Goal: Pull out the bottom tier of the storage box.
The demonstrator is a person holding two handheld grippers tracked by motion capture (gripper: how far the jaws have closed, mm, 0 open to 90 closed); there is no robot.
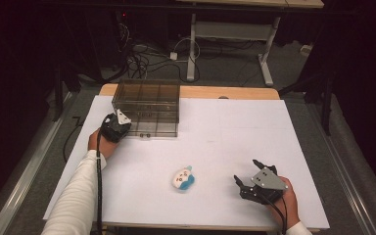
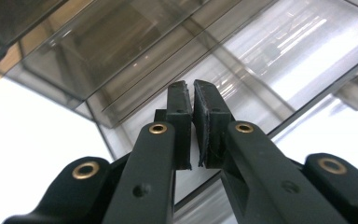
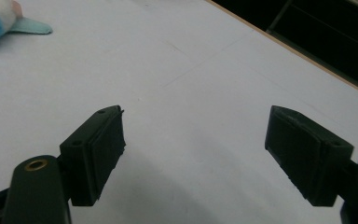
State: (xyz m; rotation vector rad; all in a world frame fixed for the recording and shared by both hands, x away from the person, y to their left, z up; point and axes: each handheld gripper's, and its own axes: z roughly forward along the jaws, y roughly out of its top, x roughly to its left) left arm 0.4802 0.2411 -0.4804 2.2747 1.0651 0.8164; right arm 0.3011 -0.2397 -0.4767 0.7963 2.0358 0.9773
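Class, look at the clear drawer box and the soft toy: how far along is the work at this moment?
Done: nothing visibly finished; the box's drawers look closed. In hand: the left hand-held gripper, jaws shut, sits at the front of the clear drawer box; whether it grips anything there I cannot tell. Left: the soft toy lies loose on the table, and the right hand-held gripper rests open beside it.

The box (image 1: 147, 105) is smoky clear plastic, the toy (image 1: 183, 178) white and blue with dots, the table cover (image 1: 235, 127) plain white.

left gripper (image 2: 193, 95): keeping jaws pressed together, reaching forward on a white-sleeved arm
right gripper (image 3: 193, 154): holding its 2 jaws wide apart, lying low
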